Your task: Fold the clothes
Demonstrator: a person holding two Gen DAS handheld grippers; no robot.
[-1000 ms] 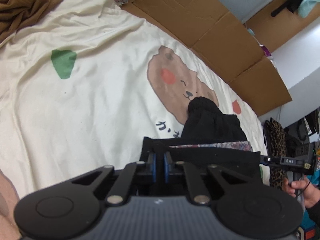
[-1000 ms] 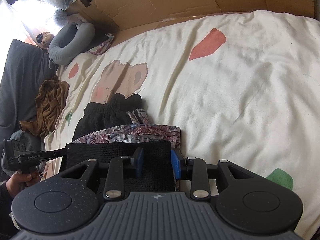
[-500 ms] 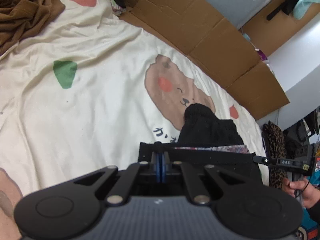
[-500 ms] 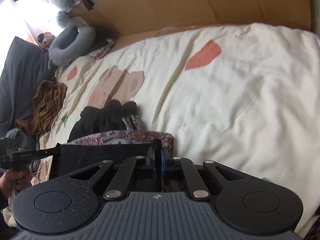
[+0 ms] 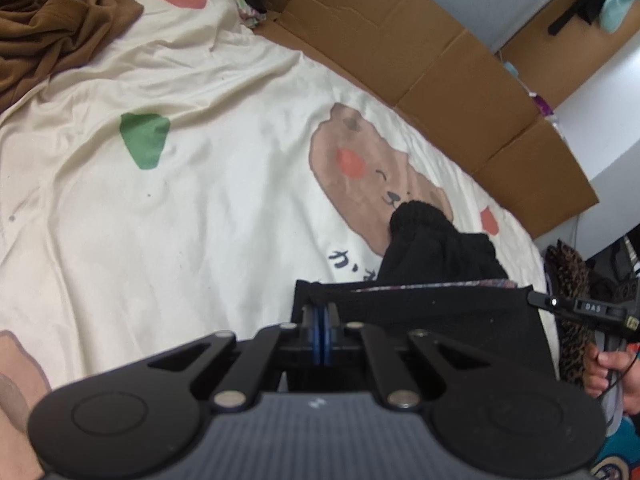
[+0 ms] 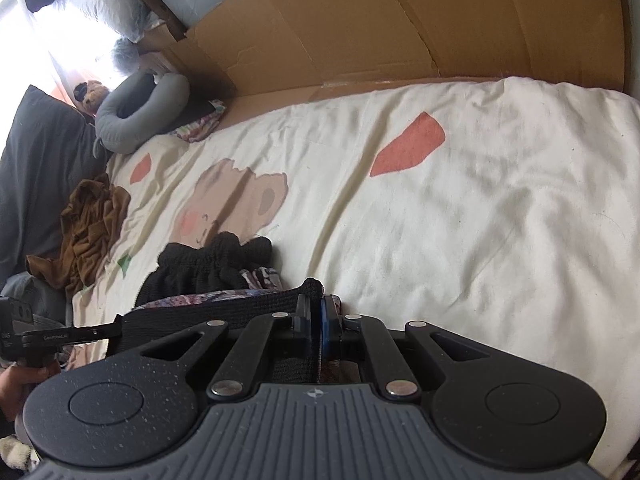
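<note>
Two tongs, left tongs (image 5: 322, 330) and right tongs (image 6: 318, 330), each pinch a corner of the black garment (image 5: 432, 312), stretched near the bed's (image 5: 200, 220) front edge. Uneven lifting could slip the thin hem free, and the bunched far end may drag.

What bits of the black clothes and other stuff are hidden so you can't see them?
- Black garment: near part hidden behind the left gripper body in the left wrist view, and behind the right gripper in the right wrist view.
- Patterned lining: mostly covered by the black fabric.
- Brown cloth: cut off by the frame edge, left wrist view.
</note>
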